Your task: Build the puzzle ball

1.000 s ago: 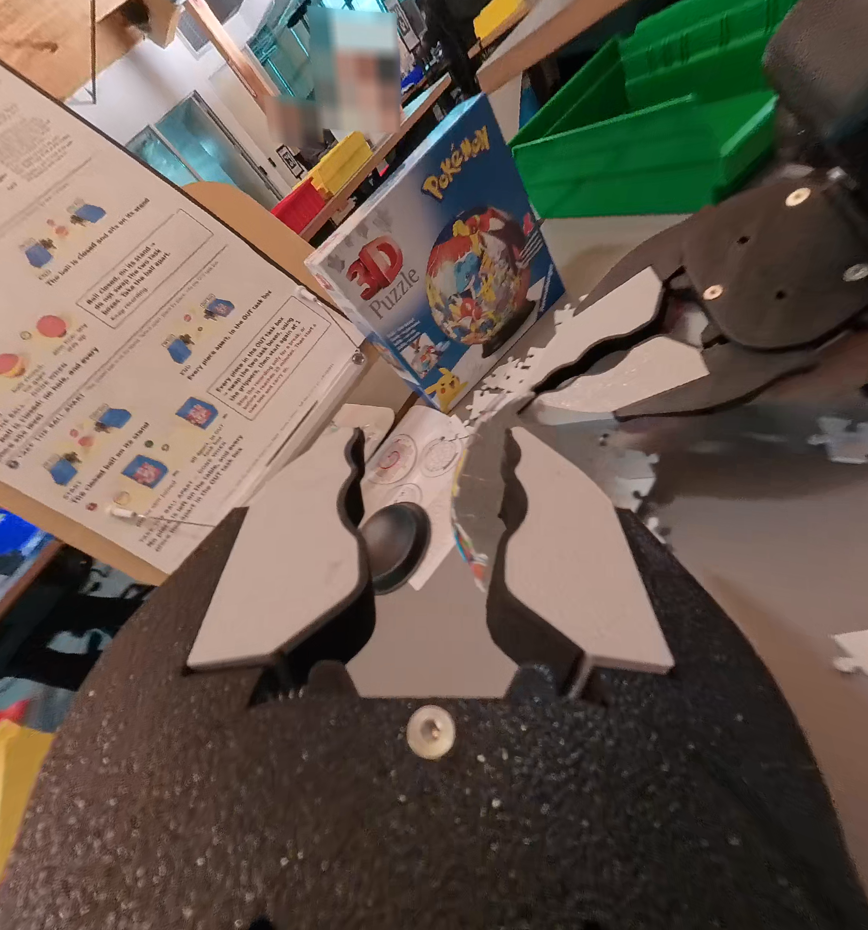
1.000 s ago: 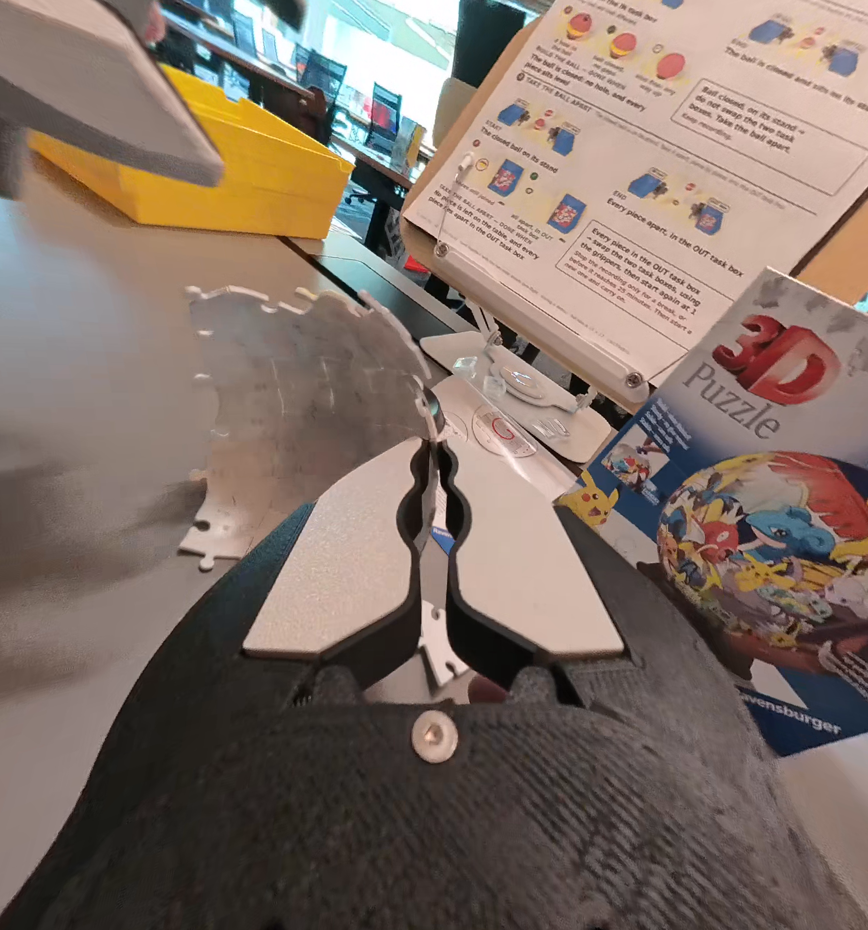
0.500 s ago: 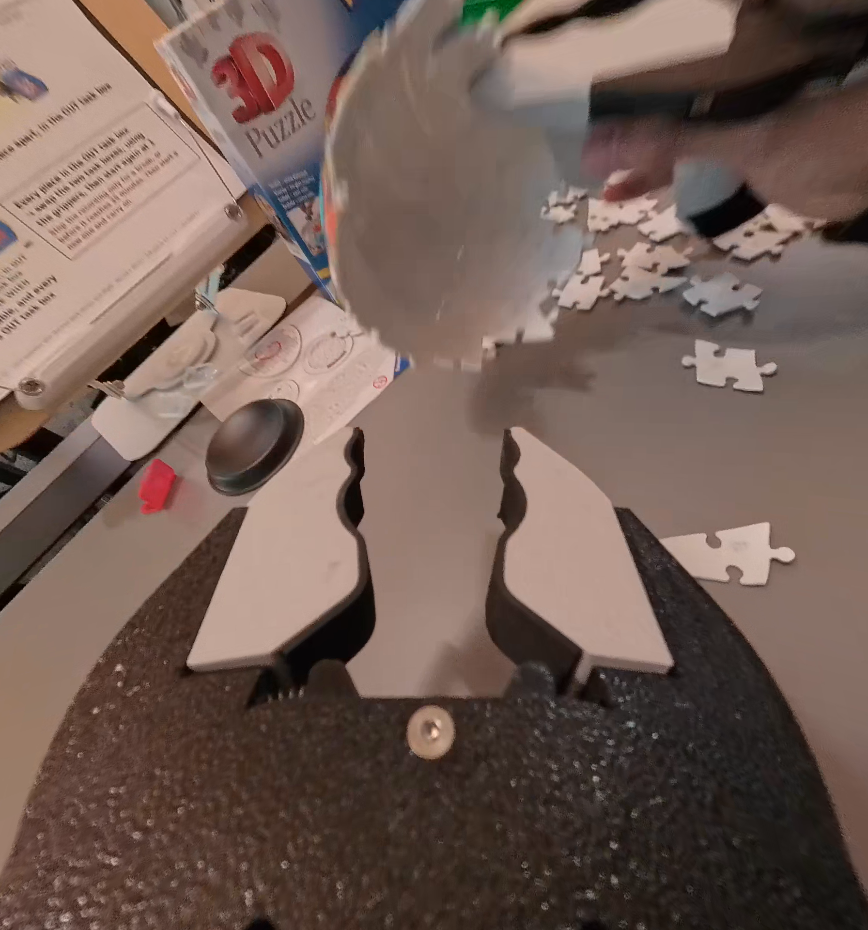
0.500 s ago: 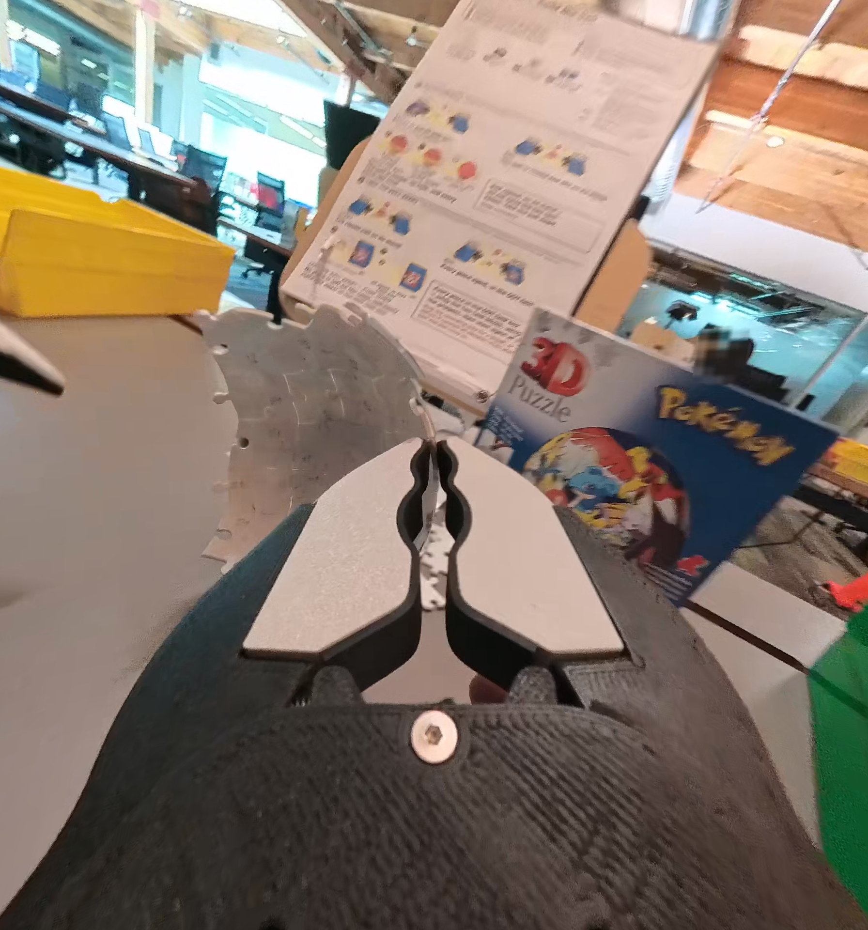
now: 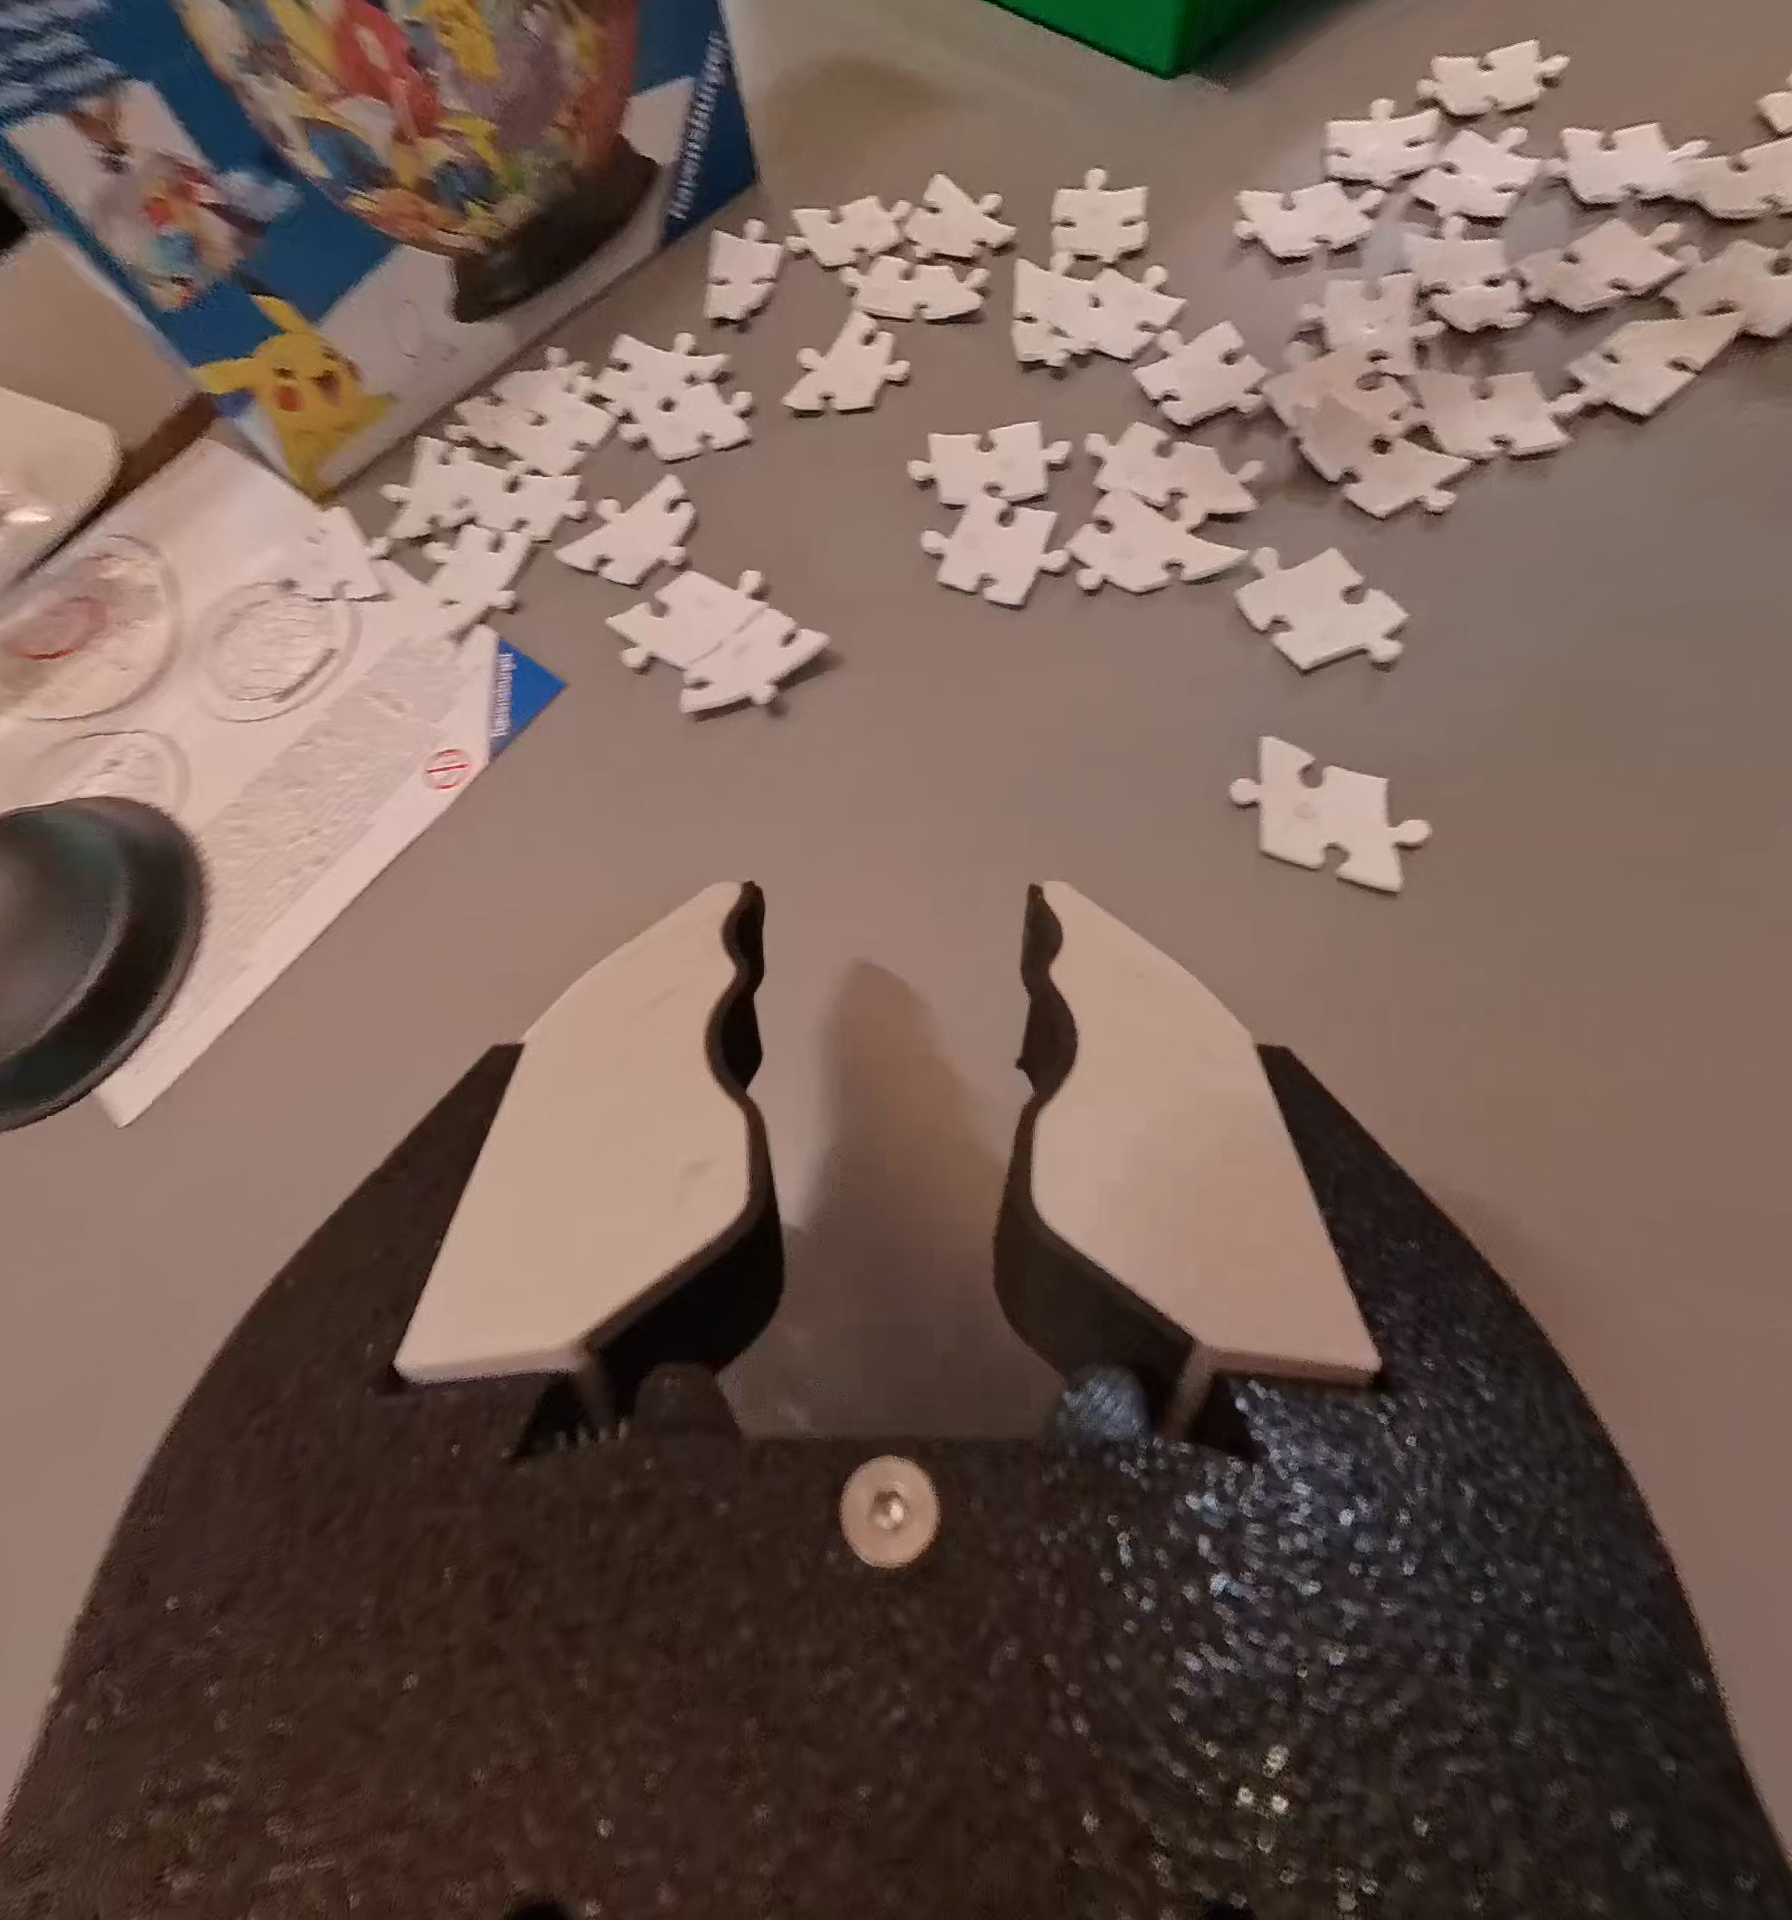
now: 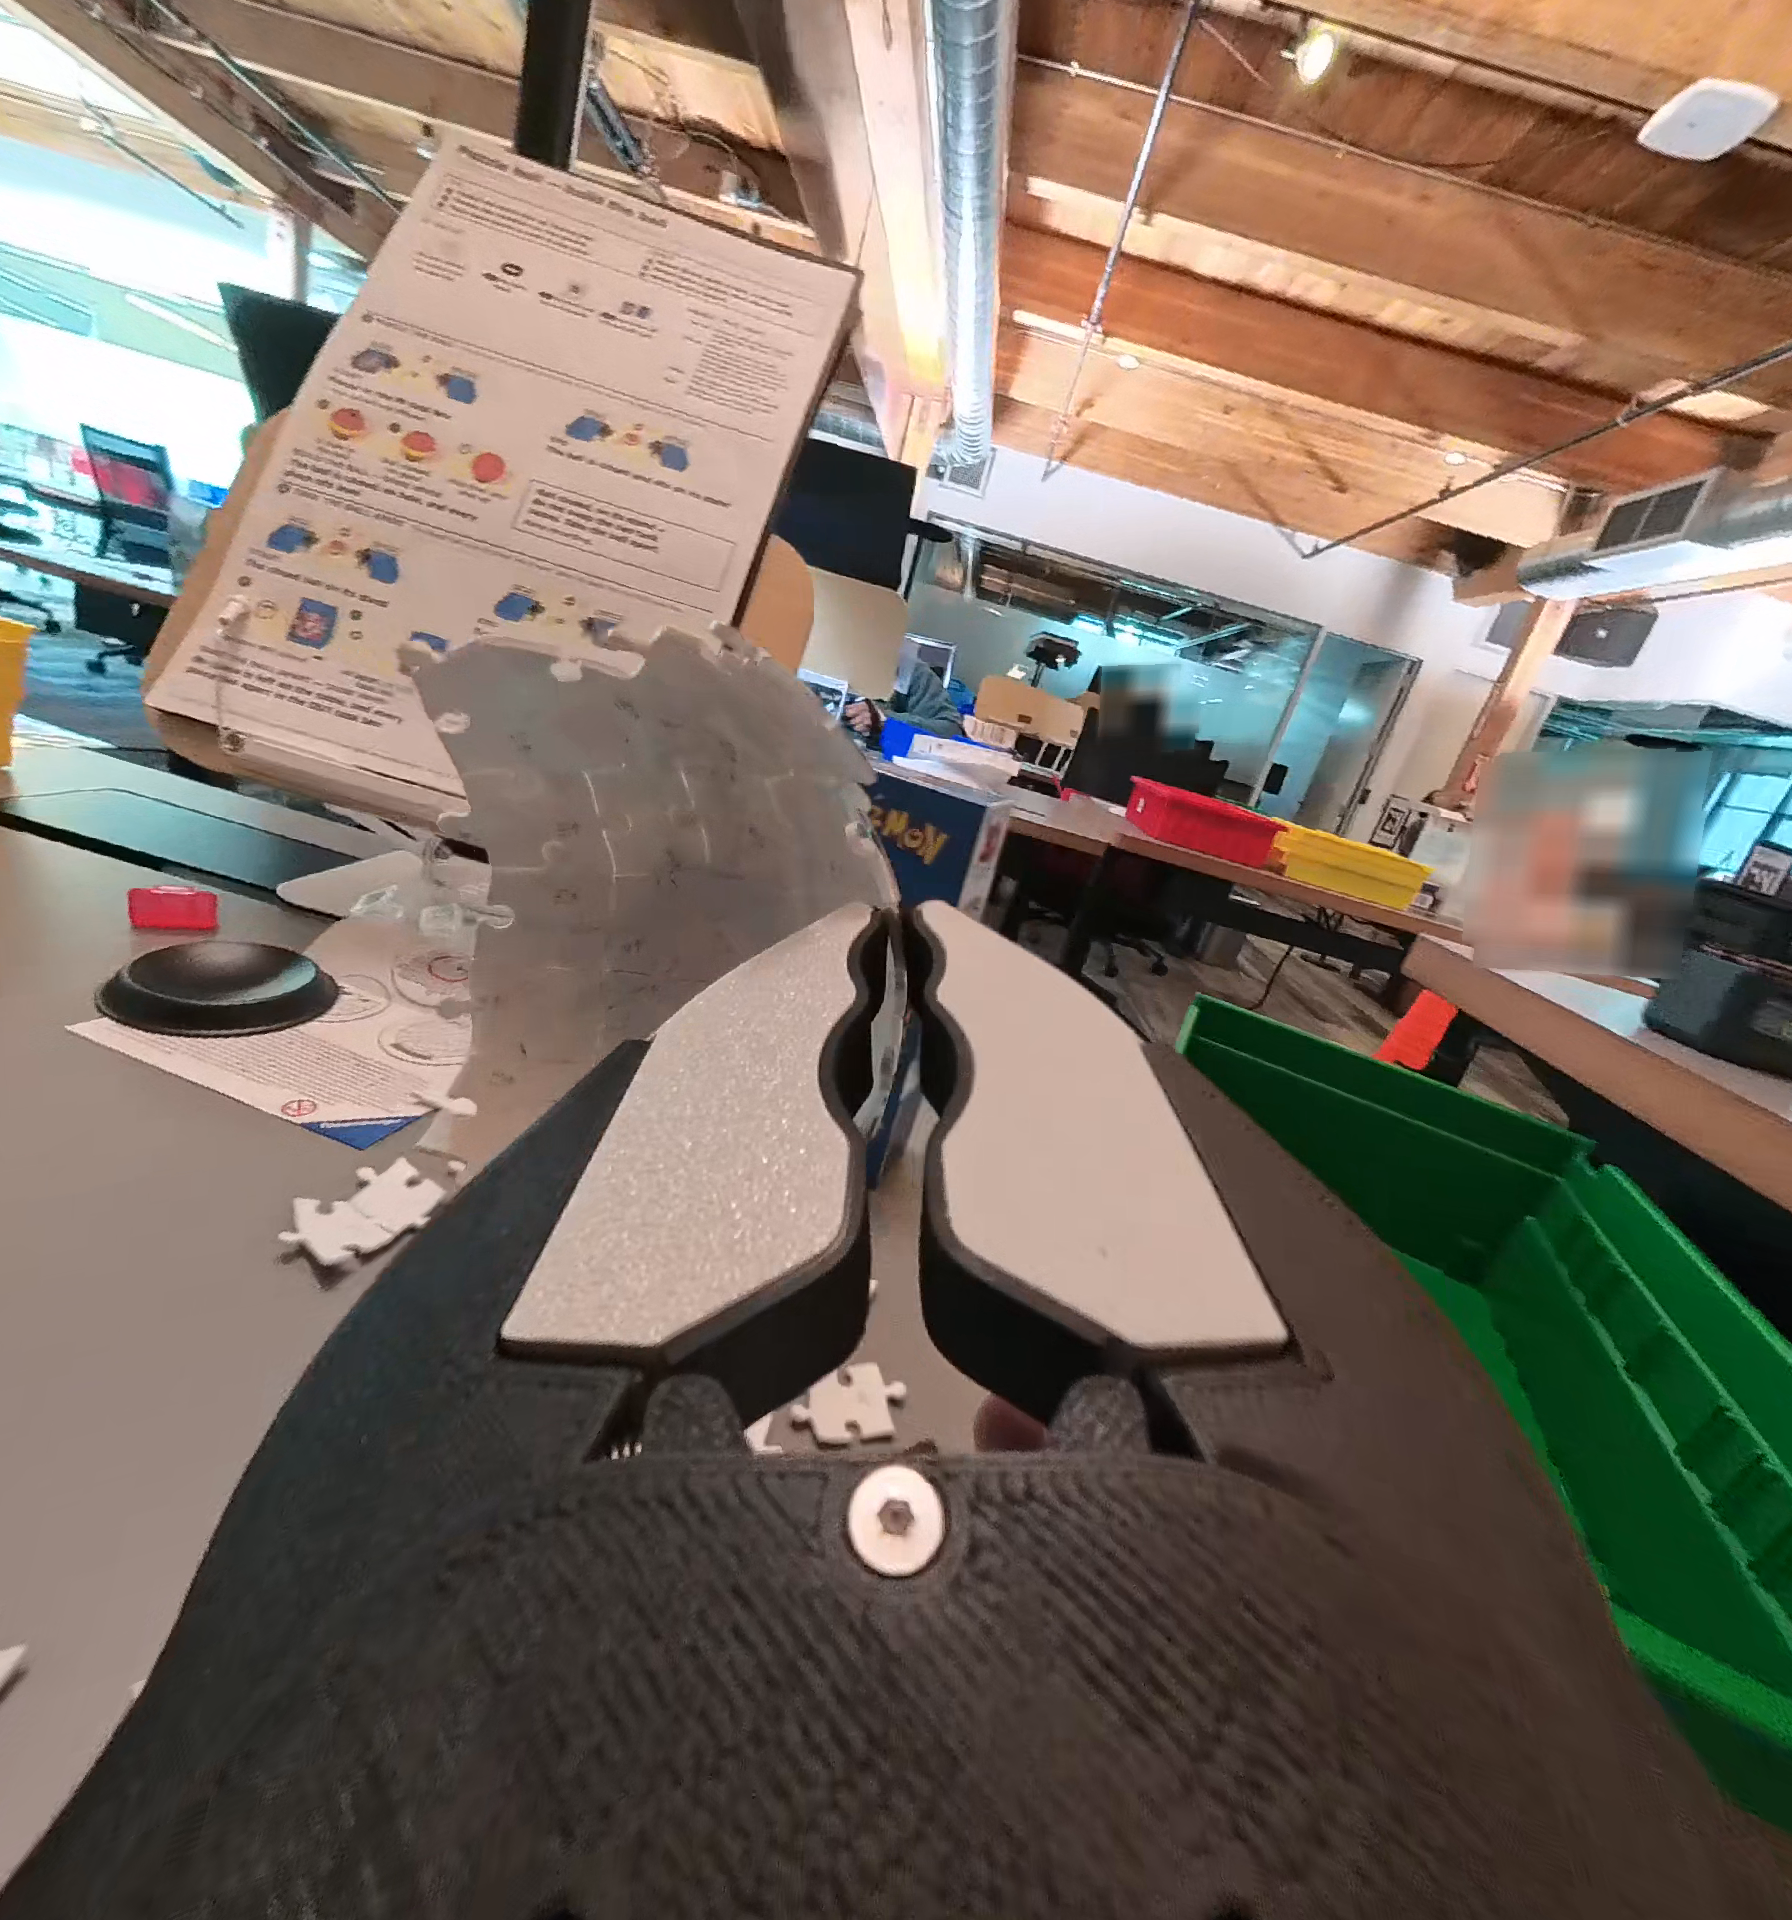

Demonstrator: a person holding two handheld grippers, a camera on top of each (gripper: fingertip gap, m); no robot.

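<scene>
Right wrist view: right gripper [image 6: 902,914] pinches curved shell [image 6: 653,831]; left gripper [image 5: 892,904] (empty) gapes.

Ahead and left of my left claw [image 5: 892,904], the blue puzzle box [image 5: 404,156] carries printed lettering on its side edge. The white leaflet [image 5: 331,769], nearer on the left, has fine print and a small red crossed-circle sign. Beyond my right claw [image 6: 897,914], the instruction board [image 6: 559,468] is covered in print. The puzzle shell [image 6: 643,831] pinched in it bears marks too small to read.
</scene>
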